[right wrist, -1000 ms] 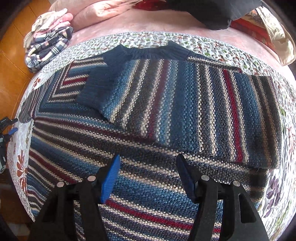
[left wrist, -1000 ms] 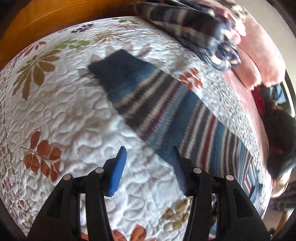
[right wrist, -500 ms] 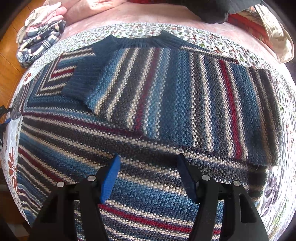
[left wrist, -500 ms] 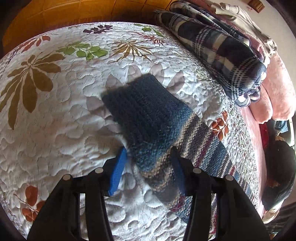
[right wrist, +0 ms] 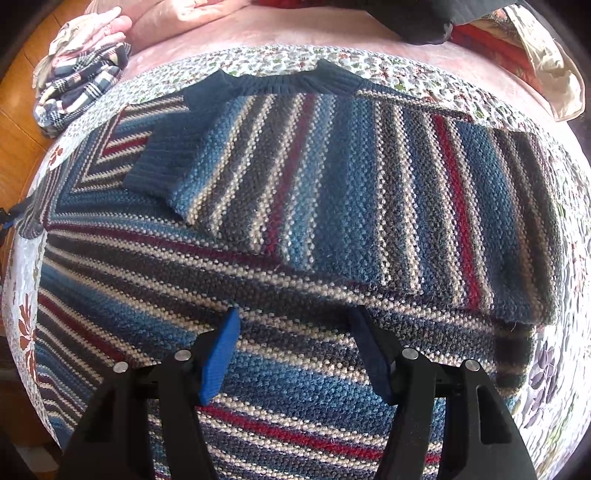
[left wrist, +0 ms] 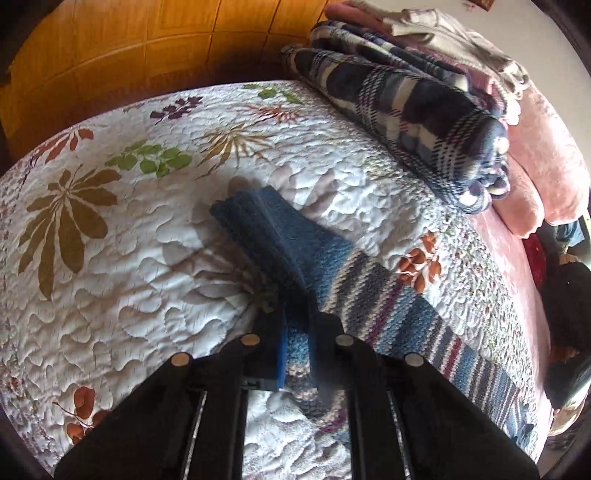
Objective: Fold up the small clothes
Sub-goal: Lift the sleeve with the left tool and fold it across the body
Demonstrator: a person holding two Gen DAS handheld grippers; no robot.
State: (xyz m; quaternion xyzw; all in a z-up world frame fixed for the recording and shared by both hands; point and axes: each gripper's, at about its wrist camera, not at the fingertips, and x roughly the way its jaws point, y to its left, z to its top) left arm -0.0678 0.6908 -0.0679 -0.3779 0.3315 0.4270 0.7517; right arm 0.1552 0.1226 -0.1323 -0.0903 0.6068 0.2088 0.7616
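A blue, grey, cream and red striped knit sweater point(right wrist: 258, 288) lies flat on a floral quilt point(left wrist: 122, 266). Its right sleeve point(right wrist: 332, 199) is folded across the chest, dark blue cuff point(right wrist: 162, 166) near the collar point(right wrist: 273, 83). The other sleeve point(left wrist: 369, 291) stretches out over the quilt, and my left gripper point(left wrist: 297, 350) is shut on it just behind its dark blue cuff point(left wrist: 258, 229). My right gripper point(right wrist: 299, 354) hovers open over the sweater's body, nothing between its fingers. The left gripper shows at the far left edge of the right wrist view.
A stack of folded plaid and pink clothes point(left wrist: 417, 96) sits at the quilt's far corner, beside pink bedding point(left wrist: 543, 158). Dark and red garments point(right wrist: 424, 18) lie beyond the collar. Orange wooden flooring point(left wrist: 129, 48) runs past the bed edge.
My left gripper slid along the outstretched sleeve to its cuff end and shut on it. The right gripper drifted slightly forward over the sweater and stayed open.
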